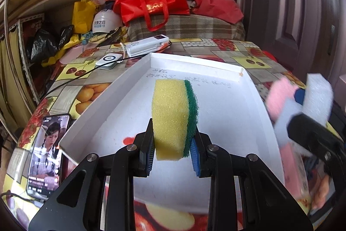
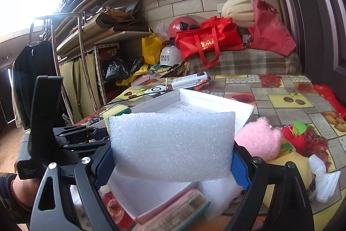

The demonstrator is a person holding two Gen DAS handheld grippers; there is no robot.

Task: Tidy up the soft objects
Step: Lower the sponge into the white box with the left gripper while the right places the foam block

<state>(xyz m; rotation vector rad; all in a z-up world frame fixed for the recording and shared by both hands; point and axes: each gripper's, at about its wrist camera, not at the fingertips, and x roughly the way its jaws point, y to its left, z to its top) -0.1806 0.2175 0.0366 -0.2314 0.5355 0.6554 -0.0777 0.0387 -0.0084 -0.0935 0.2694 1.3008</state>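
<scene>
My left gripper is shut on a yellow sponge with a green scouring side, held upright over the white box. My right gripper is shut on a white foam block, its blue pads pressing the block's two ends. In the left wrist view the right gripper shows blurred at the right edge with the foam block. A pink plush toy and a red and green soft toy lie on the tablecloth to the right of the box. The sponge's edge peeks out behind the foam.
The white box sits on a fruit-print tablecloth. A phone with a lit screen lies left of the box. A white charger and a white device lie behind it. Red bags pile at the back. A pink case lies near me.
</scene>
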